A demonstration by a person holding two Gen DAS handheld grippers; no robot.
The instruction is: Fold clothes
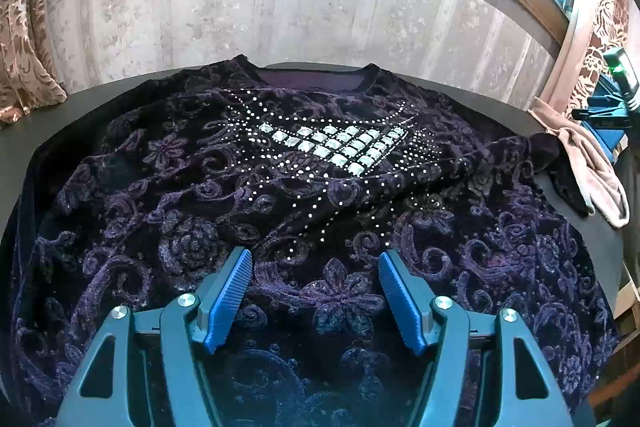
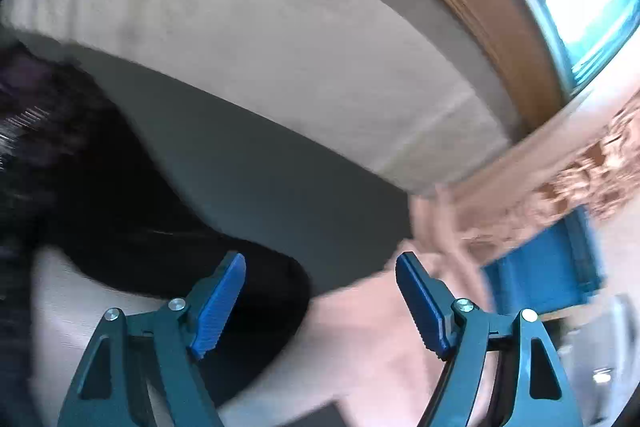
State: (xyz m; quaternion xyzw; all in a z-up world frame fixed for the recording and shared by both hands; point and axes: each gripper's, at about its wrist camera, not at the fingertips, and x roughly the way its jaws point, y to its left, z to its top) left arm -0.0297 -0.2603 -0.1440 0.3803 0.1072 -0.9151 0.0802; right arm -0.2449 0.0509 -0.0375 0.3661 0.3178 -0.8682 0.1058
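So the purple velvet top (image 1: 280, 187) is lying spread flat, front side up, on the dark table (image 1: 24, 143). It fills most of the left wrist frame. The neckline (image 1: 316, 77) sits at upper centre, and the rest of the fabric runs down toward the bottom edge, so its long axis goes straight up and down the frame, in line with the left gripper (image 1: 315, 267). The rhinestone patch (image 1: 336, 147) is just above centre.

The left gripper hangs over the lower middle of the top with its blue pads spread wide and nothing between them. Whether the tips touch the velvet I can't tell.

One dark sleeve (image 1: 548, 155) trails off to the right of the frame and ends against a pinkish garment (image 1: 592, 167) at the table's edge. That's the bit the right gripper (image 2: 320, 287) is nearer to. In its blurry view a dark sleeve end (image 2: 256, 291) sits at lower centre, right by the left-hand pad, with the pink cloth (image 2: 360, 347) under and to the right. Its jaws are parted too and hold nothing.

My guess: any fold turns on that sleeve lying crosswise to the body, and the right gripper is the handier one for it.

No brand, label or readable writing anywhere I can see.
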